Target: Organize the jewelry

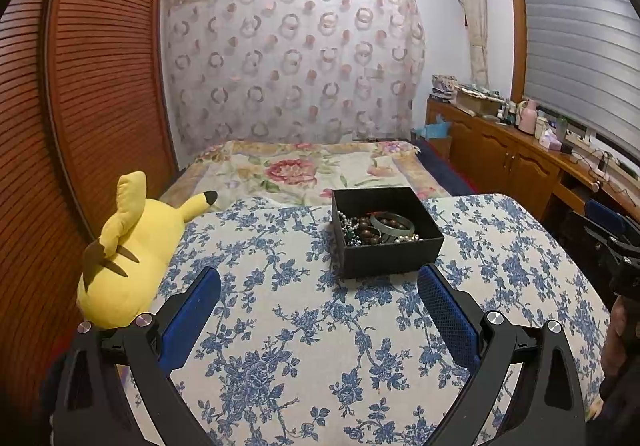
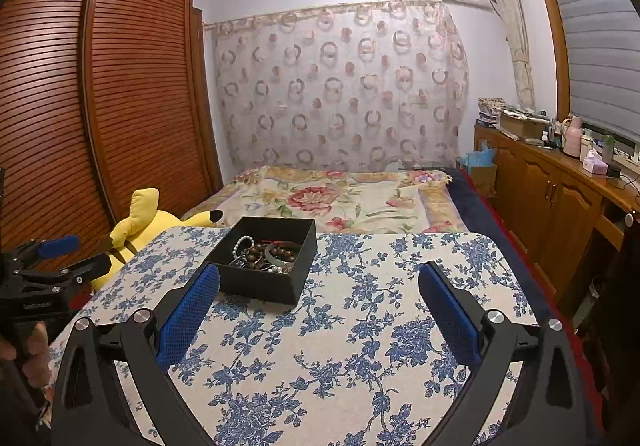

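**Jewelry heaped in the box, both grippers spread and empty**

All the jewelry [image 1: 376, 228] you can see sits in a tangle inside the open black box [image 1: 390, 260]: dark wooden beads, a pearl strand, a grey-green bangle. None shows on the floral cloth [image 1: 300, 326]. That fits pieces gathered in, or a pile waiting to be sorted out, so you cannot settle the step from here.

Your left gripper [image 1: 318, 320] has its fingers spread wide, holding nothing, touching nothing; the box lies just ahead, nearer its right fingertip. Your right gripper [image 2: 318, 320] is equally wide and empty, with the box ahead beside its left fingertip. Any pick among those tangled strands would call for a narrow, careful pinch.
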Tool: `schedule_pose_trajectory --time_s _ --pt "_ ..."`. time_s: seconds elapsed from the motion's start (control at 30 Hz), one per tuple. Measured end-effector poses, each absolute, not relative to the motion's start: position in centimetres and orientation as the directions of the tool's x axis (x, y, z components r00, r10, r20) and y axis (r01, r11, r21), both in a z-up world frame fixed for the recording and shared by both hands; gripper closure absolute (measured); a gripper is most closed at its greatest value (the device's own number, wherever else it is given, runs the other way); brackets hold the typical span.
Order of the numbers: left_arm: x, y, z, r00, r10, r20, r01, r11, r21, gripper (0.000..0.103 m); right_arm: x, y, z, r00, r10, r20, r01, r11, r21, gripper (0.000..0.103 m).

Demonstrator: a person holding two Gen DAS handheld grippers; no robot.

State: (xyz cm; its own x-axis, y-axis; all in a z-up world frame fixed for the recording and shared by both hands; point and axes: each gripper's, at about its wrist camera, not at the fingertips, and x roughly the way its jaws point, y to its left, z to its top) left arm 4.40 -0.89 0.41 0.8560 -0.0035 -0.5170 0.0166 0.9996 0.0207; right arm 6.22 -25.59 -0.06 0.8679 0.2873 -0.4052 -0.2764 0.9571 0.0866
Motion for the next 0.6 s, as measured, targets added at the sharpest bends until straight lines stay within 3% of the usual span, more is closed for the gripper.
schedule_pose_trajectory --time_s 0.6 --pt "4.28 -0.90 0.70 0.859 -0.007 -0.512 0.019 1.000 0.018 0.008 6.28 -25.68 -0.19 0.869 0.283 -0.406 -0.272 0.958 0.086 0.002"
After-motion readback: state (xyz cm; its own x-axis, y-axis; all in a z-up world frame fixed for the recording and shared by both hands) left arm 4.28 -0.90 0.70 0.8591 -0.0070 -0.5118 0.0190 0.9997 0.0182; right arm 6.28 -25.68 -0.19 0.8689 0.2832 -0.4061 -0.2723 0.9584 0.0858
